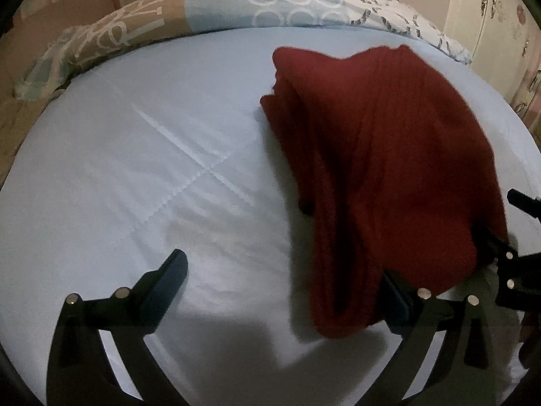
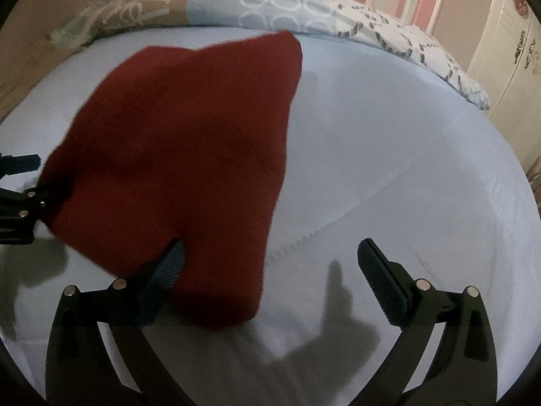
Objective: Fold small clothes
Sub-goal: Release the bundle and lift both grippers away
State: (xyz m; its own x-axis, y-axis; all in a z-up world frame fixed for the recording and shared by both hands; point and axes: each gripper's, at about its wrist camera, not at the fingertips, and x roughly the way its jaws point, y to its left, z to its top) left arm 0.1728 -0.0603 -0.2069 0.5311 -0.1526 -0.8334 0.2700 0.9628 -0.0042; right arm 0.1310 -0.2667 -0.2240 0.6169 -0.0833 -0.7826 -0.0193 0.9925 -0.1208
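Lying across the pale blue bedsheet [image 1: 135, 169], the dark red knitted garment [image 1: 389, 169] drapes over the right finger of the left gripper [image 1: 284, 287], whose fingers spread wide, gripping nothing. In the right wrist view, the right gripper [image 2: 270, 260] gapes wide too, its left finger [image 2: 165, 270] touching the garment [image 2: 189, 142].

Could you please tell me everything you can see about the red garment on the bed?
The red garment is a dark red, soft, knit-looking cloth, blurred in both views. It looks bunched in long folds and drapes partly over the pale blue bed sheet. Its near edge covers one finger of the open left claw and overlaps one finger of the open right claw; neither clamps it. Sleeves or collar cannot be made out.
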